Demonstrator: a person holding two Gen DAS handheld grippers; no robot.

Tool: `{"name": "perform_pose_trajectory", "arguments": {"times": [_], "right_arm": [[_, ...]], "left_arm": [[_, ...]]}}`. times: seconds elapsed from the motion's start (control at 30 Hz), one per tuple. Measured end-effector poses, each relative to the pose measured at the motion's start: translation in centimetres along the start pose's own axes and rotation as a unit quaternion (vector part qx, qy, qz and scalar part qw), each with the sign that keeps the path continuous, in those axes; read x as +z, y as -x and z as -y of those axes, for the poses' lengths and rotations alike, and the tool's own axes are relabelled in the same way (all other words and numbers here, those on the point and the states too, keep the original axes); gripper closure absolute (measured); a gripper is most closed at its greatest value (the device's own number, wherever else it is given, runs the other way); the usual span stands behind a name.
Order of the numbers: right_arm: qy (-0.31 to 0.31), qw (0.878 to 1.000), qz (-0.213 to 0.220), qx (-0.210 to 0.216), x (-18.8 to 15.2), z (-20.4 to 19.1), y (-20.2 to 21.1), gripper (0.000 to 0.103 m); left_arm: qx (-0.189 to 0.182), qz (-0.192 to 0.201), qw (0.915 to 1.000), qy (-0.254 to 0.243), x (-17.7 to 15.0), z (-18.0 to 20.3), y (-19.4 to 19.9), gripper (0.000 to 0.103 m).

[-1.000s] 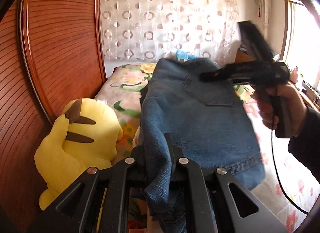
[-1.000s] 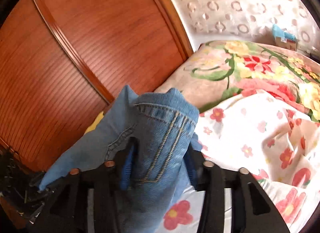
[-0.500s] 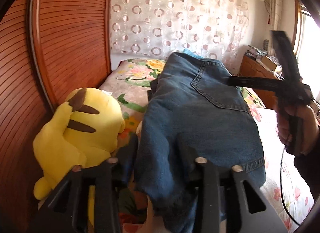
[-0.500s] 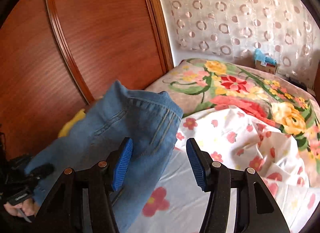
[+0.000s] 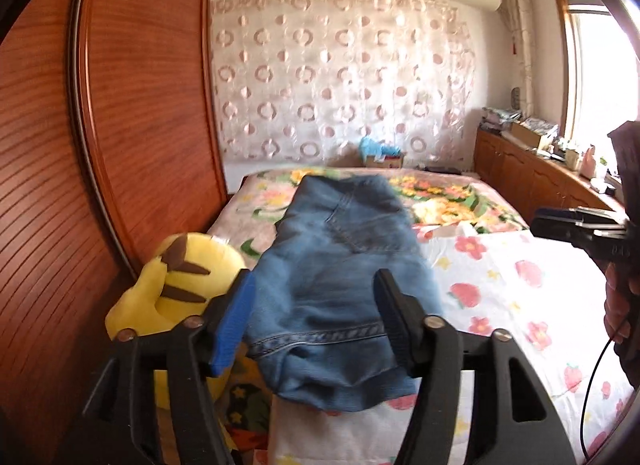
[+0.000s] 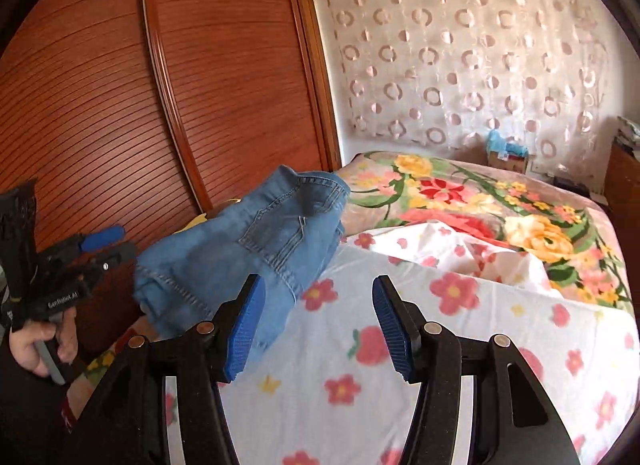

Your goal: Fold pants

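Holding both grippers above the bed, I am finding each one with its jaws standing wide apart and nothing between them. My left gripper is hovering over the near hem of the folded pants, which are lying on the left part of the bed, their waistband end stretching toward the far side. Through its camera the denim is filling the gap between the blue pads, but below them, not clamped. My right gripper is sitting to the right of the pants, over the white flowered sheet; the denim's right edge is lying just beside my left pad.

Checking the margins: the wooden wardrobe is running close along the left side of the bed, and a yellow plush toy is wedged between it and the pants, touching or nearly touching the denim's left edge. To the right, the sheet is lying open as far as the floral blanket. At the far end, a patterned curtain is covering the wall, with a small box at its foot. A low wooden cabinet is lining the far right under the window.
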State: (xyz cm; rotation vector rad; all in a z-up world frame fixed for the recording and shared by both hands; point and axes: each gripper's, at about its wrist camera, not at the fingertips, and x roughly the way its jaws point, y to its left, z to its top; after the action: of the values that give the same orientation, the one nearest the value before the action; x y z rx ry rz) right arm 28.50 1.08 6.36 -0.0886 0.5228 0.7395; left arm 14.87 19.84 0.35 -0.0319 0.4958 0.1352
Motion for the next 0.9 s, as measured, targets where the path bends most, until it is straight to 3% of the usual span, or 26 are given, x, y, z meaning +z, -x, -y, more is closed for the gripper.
{"name": "perform_pose_trajectory", "arguments": {"times": [0.23, 0.27, 0.43, 0.57, 0.83, 0.9], "right_arm": [[0.005, 0.999, 0.028, -0.019, -2.1, -1.2, 6.1, 0.045], [0.004, 0.999, 0.031, -0.020, -2.4, -1.2, 6.5, 0.045], [-0.001, 0.999, 0.037, -0.028, -3.8, -1.3, 8.4, 0.045], [-0.009, 0.998, 0.043, -0.042, -4.9, -1.2, 9.9, 0.045], [-0.027, 0.994, 0.060, -0.092, -6.4, -1.1, 15.1, 0.044], [-0.033, 0.991, 0.066, -0.109, -6.6, -1.3, 16.8, 0.038]], "left_arm": [[-0.018, 0.014, 0.9994, -0.025, 0.4, 3.0, 2.6, 0.037], [-0.022, 0.017, 0.9993, -0.026, 0.4, 3.3, 2.9, 0.019], [-0.045, 0.032, 0.9982, -0.023, 0.4, 5.0, 4.2, 0.000], [-0.045, 0.041, 0.9976, -0.034, 0.4, 7.0, 5.2, 0.000], [-0.083, 0.043, 0.9951, -0.033, 0.1, 11.1, 7.5, 0.000], [-0.085, 0.041, 0.9950, -0.032, 0.0, 12.2, 8.2, 0.000]]}}
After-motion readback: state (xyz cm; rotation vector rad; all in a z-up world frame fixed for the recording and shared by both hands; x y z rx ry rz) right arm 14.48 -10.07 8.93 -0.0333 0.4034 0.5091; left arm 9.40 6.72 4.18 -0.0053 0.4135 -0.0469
